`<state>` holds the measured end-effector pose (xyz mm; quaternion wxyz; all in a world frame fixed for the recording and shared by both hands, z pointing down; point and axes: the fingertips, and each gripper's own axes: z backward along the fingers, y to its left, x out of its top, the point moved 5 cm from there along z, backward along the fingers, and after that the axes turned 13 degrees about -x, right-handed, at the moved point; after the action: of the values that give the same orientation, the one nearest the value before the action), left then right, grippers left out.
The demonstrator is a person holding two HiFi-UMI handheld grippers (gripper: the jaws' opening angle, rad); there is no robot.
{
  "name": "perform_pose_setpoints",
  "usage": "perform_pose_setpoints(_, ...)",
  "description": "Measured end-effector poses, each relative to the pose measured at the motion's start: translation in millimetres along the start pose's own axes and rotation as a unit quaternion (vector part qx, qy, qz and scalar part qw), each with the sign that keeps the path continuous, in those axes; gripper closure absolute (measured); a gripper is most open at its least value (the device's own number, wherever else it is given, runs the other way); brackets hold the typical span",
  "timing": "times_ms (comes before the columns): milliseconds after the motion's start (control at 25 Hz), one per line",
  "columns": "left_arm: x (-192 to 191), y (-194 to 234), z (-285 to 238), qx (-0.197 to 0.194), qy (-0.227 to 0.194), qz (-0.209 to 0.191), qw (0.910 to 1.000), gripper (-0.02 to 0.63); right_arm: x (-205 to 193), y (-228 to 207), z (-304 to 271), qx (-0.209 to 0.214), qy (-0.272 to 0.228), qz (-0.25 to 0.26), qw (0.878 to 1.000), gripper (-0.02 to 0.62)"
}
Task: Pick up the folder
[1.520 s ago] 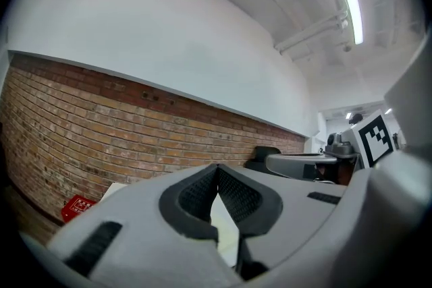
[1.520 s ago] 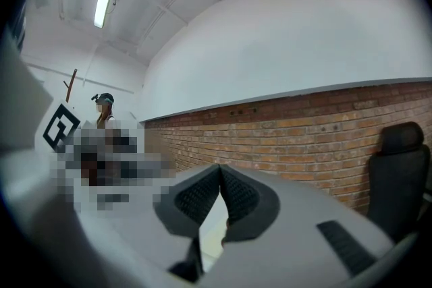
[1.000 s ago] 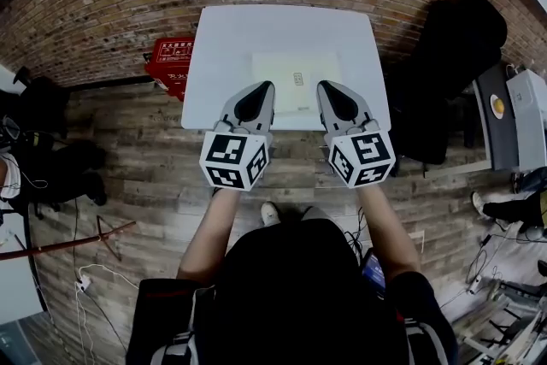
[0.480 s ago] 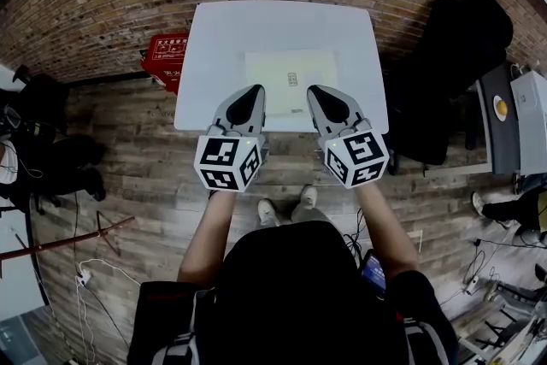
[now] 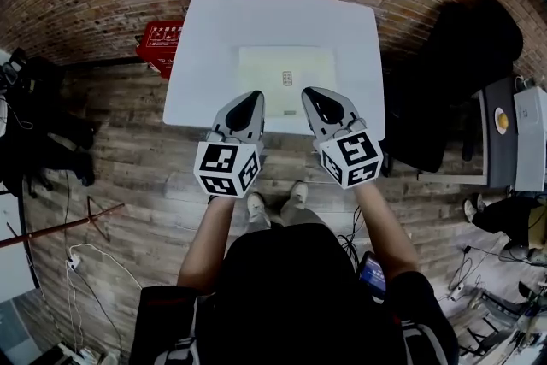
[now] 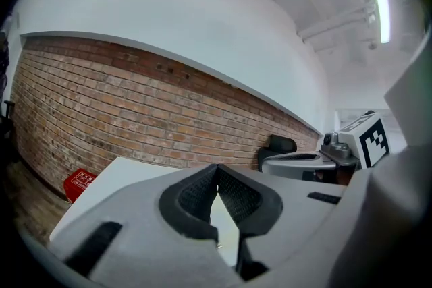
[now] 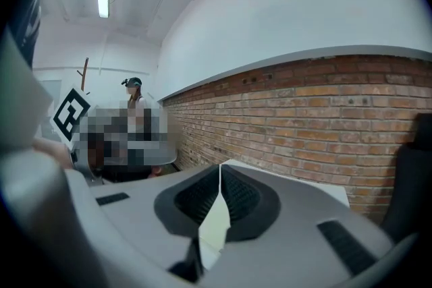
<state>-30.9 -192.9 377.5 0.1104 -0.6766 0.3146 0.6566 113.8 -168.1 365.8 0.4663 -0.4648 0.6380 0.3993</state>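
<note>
The folder (image 5: 267, 67) lies flat on the white surface (image 5: 256, 20), about midway between its left and right edges and close to its near edge. It is a pale, cream-tinted sheet, only faintly set off from the white under it. Its long axis runs left to right, parallel to the near edge. A small label (image 5: 287, 79) sits near its middle; which side carries the spine I cannot tell.

The left claw (image 5: 250, 98) and right claw (image 5: 313, 95) hover side by side over the near edge. Each has its jaws pressed together with nothing between them, and each gripper view shows the pads meeting with only a pale sliver beyond.

The folder looks thin, light and likely floppy, and lying flush it offers no raised edge. A pinch on its near long edge seems best, perhaps after sliding it slightly past the surface's near edge. Two well-separated grips, one per claw, should keep it from sagging or fanning open. Both claws must spread first.
</note>
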Motion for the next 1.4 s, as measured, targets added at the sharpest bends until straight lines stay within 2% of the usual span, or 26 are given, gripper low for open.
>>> perform_pose_setpoints(400, -46, 14, -6, 0.036, 0.032, 0.03, 0.9984, 0.588, -28, -8, -34, 0.042, 0.038, 0.013, 0.998, 0.566)
perform_pose_setpoints(640, -79, 23, -10, 0.042, 0.055, 0.045, 0.9965, 0.588, -52, -11, -56, 0.072, 0.073, 0.005, 0.995, 0.565)
perform_pose_setpoints(1000, -139, 29, -9, 0.045, 0.078, 0.107, 0.9902, 0.586, -103, -4, -82, 0.13, 0.154, 0.066, 0.977, 0.565)
perform_pose_setpoints(1320, -172, 19, -10, 0.037, 0.106, 0.128, 0.9854, 0.586, -134, -12, -102, 0.152, 0.195, 0.13, 0.96, 0.56)
perform_pose_setpoints(1400, -179, 19, -9, 0.039, 0.109, 0.134, 0.9842, 0.587, -140, -13, -107, 0.157, 0.203, 0.141, 0.956, 0.54)
